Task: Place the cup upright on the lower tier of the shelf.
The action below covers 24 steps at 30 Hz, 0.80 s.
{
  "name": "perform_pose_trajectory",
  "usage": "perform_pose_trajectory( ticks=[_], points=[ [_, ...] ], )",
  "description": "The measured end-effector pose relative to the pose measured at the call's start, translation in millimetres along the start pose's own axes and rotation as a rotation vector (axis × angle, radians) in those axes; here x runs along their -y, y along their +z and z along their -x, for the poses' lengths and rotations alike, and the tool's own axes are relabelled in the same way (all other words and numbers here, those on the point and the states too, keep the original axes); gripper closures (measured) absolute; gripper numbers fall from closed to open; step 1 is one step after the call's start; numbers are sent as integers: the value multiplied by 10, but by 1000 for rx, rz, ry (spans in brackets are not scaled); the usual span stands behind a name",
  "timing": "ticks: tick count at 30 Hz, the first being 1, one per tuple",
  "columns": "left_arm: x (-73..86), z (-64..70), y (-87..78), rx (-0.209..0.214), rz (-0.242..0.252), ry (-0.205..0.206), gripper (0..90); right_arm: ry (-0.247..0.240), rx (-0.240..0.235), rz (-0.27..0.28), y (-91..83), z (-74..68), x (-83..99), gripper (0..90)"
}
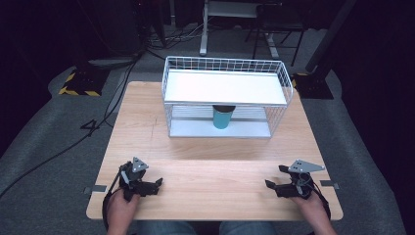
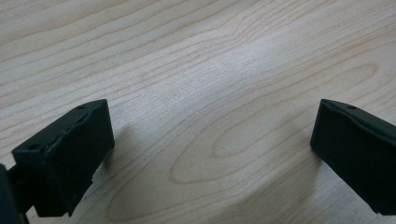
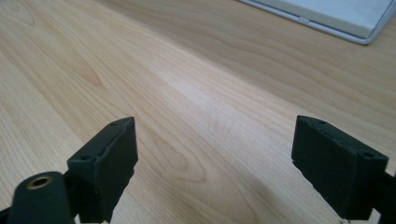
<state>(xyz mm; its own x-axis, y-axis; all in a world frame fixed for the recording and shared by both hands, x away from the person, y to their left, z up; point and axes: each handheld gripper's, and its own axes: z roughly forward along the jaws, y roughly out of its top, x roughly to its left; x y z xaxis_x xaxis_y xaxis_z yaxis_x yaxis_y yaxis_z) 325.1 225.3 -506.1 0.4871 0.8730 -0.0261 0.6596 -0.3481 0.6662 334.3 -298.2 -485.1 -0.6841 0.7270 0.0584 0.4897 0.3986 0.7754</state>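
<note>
A wooden table [image 1: 215, 188] holds a wire rack [image 1: 226, 95] at 12 o'clock; left gripper [image 1: 157, 185] and right gripper [image 1: 270, 184] rest near the front edge, jaws apart, empty.

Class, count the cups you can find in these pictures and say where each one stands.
1. A teal cup stands upright on the lower shelf of the white wire rack, under its upper shelf, near the middle. The upper shelf hides its rim, and could hide other things behind it.

Two black handheld grippers, left gripper [image 1: 157, 184] and right gripper [image 1: 275, 176], each topped by a grey three-cornered plate, with blocky black screw-holed jaws.
</note>
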Motion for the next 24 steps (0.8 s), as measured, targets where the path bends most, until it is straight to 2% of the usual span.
perform_pose_trajectory(
  ticks=[3,7,10,14,24],
  points=[
    [0,0,0,0,0,0,0,-32,2,-33,32,7,69,151],
    [-1,1,1,1,-1,-2,0,-31,7,-66,59,23,141,151],
    [-2,2,1,0,-1,-1,0,-26,15,-69,75,23,161,148],
    [-2,2,1,0,-1,-1,0,-57,32,-65,98,-22,174,142],
    [-10,3,7,0,-3,-2,0,-45,50,-73,109,-46,173,107]
  ],
)
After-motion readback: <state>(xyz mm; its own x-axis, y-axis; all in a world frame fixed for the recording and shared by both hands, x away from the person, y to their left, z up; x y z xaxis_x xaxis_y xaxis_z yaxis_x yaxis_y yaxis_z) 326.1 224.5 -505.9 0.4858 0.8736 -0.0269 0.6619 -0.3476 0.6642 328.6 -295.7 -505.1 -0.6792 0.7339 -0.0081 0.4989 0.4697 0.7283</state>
